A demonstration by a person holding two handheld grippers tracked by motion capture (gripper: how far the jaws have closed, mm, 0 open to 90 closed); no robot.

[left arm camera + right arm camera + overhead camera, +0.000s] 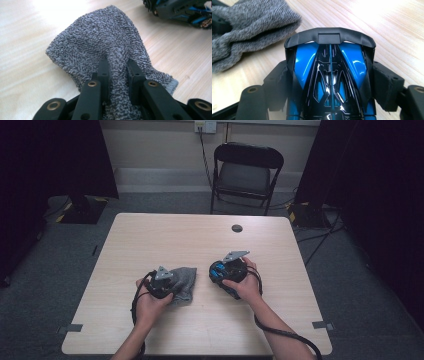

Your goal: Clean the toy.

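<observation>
A grey knitted cloth [184, 281] lies on the wooden table [150, 235], left of centre. My left gripper [162, 285] is shut on a pinched fold of this cloth [100, 47], which bunches up between the two black jaws. A blue and black toy car [226, 272] sits right of the cloth. My right gripper [231, 270] is shut on the toy car [329, 72], with one jaw pressed against each of its sides. The cloth [247, 30] lies just beyond the car's front in the right gripper view.
A black folding chair [246, 172] stands beyond the far edge of the table. A dark round cable hole [237, 228] sits near that far edge. Cables trail across the grey floor at the right.
</observation>
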